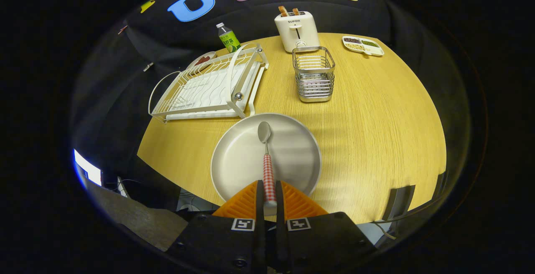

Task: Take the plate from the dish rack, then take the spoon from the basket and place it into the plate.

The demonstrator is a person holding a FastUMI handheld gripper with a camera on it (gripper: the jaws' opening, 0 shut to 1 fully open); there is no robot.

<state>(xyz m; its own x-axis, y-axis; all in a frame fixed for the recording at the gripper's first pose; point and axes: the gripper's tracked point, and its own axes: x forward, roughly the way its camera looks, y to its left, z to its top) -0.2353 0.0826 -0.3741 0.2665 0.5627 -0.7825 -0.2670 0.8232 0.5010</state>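
Now the jaws grip the red-checked handle of the metal spoon [267, 161], bowl poised over the round grey plate [242, 157], ready for release.

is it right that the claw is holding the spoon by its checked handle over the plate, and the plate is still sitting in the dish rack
Not quite. The gripper view shows the claw shut on the spoon by its checked handle over the plate, but the plate lies on the table, in front of the dish rack, not in it.
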